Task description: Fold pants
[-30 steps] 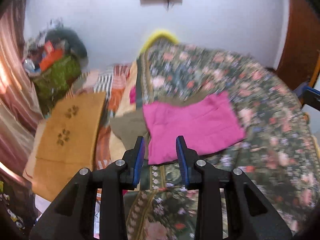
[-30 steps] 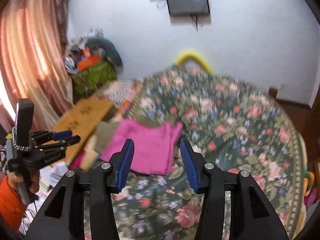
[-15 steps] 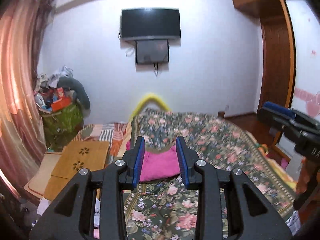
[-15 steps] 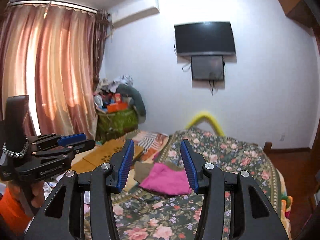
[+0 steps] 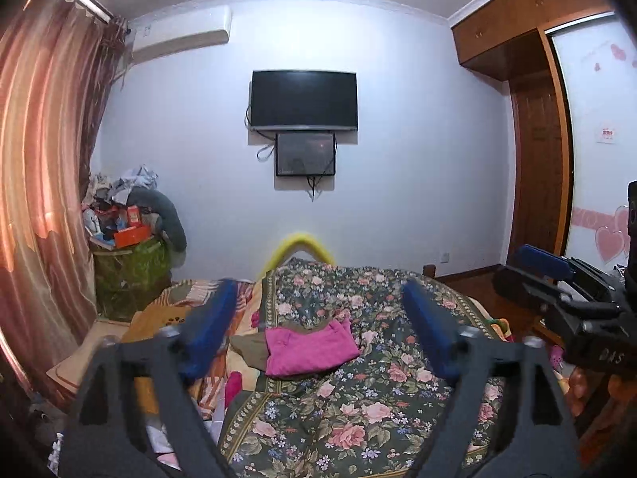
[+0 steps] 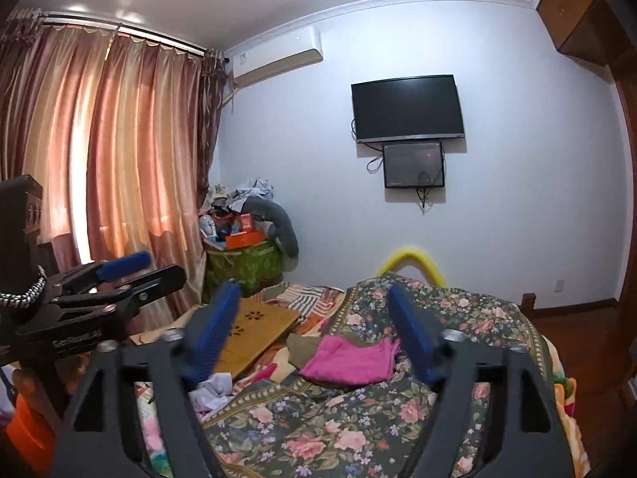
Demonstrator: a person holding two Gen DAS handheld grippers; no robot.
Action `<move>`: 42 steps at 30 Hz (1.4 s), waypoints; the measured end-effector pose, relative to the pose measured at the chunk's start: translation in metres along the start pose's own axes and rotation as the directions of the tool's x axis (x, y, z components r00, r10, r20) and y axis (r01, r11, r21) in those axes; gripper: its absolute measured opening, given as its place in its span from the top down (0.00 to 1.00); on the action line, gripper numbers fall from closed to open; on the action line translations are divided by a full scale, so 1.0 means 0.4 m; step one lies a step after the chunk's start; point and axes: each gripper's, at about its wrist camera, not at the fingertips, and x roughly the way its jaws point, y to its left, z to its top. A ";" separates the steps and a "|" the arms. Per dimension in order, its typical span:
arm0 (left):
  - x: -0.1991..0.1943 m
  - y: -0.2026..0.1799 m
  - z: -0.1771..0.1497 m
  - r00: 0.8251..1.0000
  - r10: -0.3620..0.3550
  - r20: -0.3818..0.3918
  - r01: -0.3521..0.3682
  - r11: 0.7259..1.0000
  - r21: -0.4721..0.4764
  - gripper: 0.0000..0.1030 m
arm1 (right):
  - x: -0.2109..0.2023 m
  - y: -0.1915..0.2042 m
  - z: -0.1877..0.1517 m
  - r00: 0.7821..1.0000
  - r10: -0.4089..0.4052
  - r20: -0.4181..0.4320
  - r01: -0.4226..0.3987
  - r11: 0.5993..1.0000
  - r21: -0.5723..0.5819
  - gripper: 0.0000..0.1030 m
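Folded pink pants [image 5: 308, 348] lie on the floral bedspread [image 5: 358, 398], over an olive garment [image 5: 247, 348]. They also show in the right wrist view [image 6: 352, 360]. My left gripper [image 5: 318, 326] is open and empty, held well back from and above the pants. My right gripper [image 6: 316, 330] is open and empty too, also well back from them. Each gripper shows in the other's view: the right one [image 5: 557, 279] at the right edge, the left one [image 6: 119, 275] at the left.
A wooden lap desk [image 6: 254, 330] lies left of the pants. A green hamper piled with clutter [image 5: 127, 267] stands by the curtains [image 6: 119, 159]. A TV [image 5: 303, 99] hangs on the far wall. A wooden wardrobe [image 5: 537, 159] stands at the right.
Both grippers have pulled back and up from the pants, which now look small and far. Both pairs of jaws have opened much wider.
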 end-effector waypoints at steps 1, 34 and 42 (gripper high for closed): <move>-0.010 -0.004 -0.003 1.000 0.000 0.007 0.000 1.000 0.000 0.04 | -0.009 0.005 0.001 1.000 -0.015 0.005 0.015 1.000 -0.004 0.08; -0.010 -0.026 -0.037 1.000 0.015 -0.016 -0.016 1.000 -0.014 0.00 | -0.053 0.010 -0.023 0.998 -0.063 -0.016 0.063 0.998 -0.012 0.00; 0.005 -0.027 -0.040 0.999 0.016 -0.028 -0.016 1.000 -0.020 0.00 | -0.062 -0.001 -0.020 0.998 -0.067 -0.010 0.067 0.998 0.012 0.00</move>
